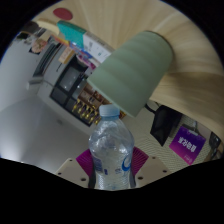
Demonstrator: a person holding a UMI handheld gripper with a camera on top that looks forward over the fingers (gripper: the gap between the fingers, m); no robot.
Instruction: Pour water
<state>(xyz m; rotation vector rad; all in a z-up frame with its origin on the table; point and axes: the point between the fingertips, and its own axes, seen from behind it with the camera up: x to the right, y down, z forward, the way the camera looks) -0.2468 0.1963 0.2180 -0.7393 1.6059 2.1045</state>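
A clear plastic water bottle point(111, 150) with a blue logo and a capless neck stands between my gripper's point(111, 165) two fingers. Both magenta pads point(138, 160) press against its sides, so the gripper is shut on the bottle. The bottle's neck points toward a pale green cup point(128, 67) that fills the view just beyond it, tilted relative to my view, on a light wooden table point(190, 45). The bottle's mouth sits close to the cup's base; whether they touch I cannot tell. No stream of water shows.
Beside the table stands a dark shelf unit point(72, 85) with boxes and clutter. A purple box point(186, 145) with white lettering lies beyond the right finger. Grey floor point(35, 125) spreads to the left.
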